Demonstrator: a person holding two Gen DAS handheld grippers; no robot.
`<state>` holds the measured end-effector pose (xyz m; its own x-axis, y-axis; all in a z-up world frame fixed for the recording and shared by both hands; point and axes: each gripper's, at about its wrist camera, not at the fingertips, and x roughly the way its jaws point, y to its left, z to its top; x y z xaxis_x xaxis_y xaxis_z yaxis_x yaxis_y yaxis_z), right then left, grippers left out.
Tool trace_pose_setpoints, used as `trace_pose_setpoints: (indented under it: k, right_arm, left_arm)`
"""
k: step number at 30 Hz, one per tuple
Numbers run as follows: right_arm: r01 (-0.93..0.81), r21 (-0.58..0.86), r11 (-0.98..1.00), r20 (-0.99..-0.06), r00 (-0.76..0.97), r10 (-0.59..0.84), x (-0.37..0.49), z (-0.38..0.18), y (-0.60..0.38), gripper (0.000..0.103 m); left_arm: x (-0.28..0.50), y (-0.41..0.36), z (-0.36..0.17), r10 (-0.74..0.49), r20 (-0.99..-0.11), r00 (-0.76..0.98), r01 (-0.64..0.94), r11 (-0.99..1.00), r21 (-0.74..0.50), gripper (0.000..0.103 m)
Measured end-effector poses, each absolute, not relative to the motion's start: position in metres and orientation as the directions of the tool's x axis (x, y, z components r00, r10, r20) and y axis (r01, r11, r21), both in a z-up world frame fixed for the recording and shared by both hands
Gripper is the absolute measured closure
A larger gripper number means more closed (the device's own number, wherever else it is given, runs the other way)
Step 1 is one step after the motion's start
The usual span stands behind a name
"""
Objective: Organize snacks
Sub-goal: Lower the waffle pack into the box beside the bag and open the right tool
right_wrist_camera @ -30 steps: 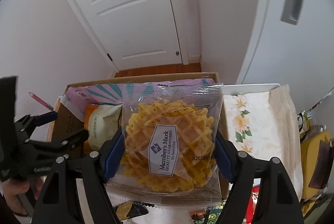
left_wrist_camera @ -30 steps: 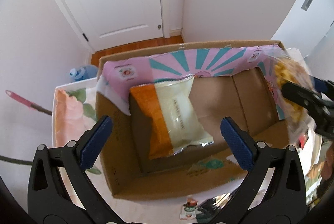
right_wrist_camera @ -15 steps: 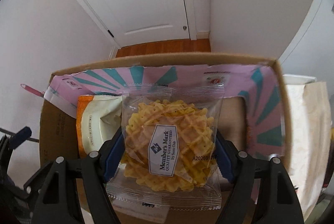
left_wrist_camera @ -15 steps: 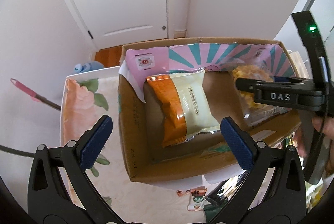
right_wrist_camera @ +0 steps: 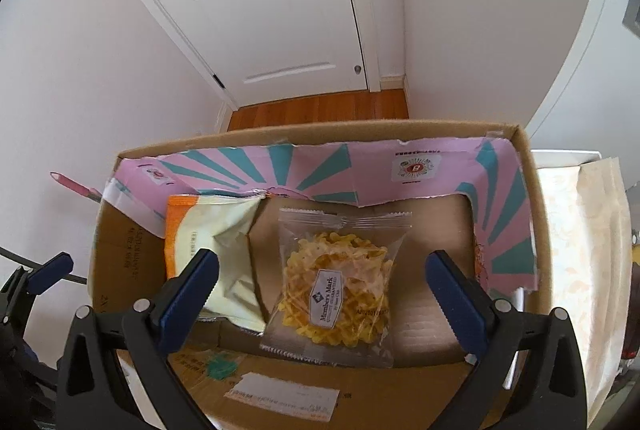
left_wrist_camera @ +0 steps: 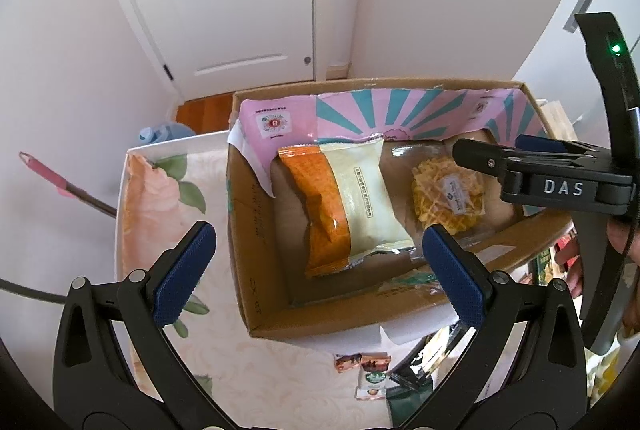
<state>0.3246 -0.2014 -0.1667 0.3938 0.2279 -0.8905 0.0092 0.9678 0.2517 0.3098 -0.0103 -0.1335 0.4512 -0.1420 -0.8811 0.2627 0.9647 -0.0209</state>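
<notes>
An open cardboard box point(left_wrist_camera: 256, 270) point(right_wrist_camera: 360, 386) with a pink and teal lining stands on the table. An orange and cream snack packet point(left_wrist_camera: 348, 205) point(right_wrist_camera: 208, 242) lies in its left half. To the right of it, flat on the box floor, lies a clear bag of yellow waffle crisps point(left_wrist_camera: 448, 197) point(right_wrist_camera: 340, 286). My right gripper point(right_wrist_camera: 322, 258) point(left_wrist_camera: 492, 147) hovers over that bag. Its jaws are opening wide and the pads touch nothing. My left gripper point(left_wrist_camera: 316, 232) stands open and empty above the box's near left corner.
The box rests on a floral tablecloth point(left_wrist_camera: 160, 197). Small snack packets point(left_wrist_camera: 368, 370) lie in front of the box. A cream paper bag point(right_wrist_camera: 600, 230) stands right of it. Beyond are a white door, a blue bottle point(left_wrist_camera: 160, 131) and a pink-handled stick point(left_wrist_camera: 52, 177).
My right gripper carried the waffle bag over the box, lowered it and let go. The bag now lies on the box floor. The left gripper drifted slightly leftward off the box.
</notes>
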Motion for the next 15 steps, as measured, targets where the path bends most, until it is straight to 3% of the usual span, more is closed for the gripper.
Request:
trace_pose_setpoints:
  k: [15]
  right_arm:
    - [-0.026,0.145,0.989,-0.823,0.552,0.135,0.251,-0.062,-0.199,0.0]
  left_arm:
    - [0.25,0.007,-0.069,-0.195,-0.798,0.57,0.247,0.967,-0.059,0.001]
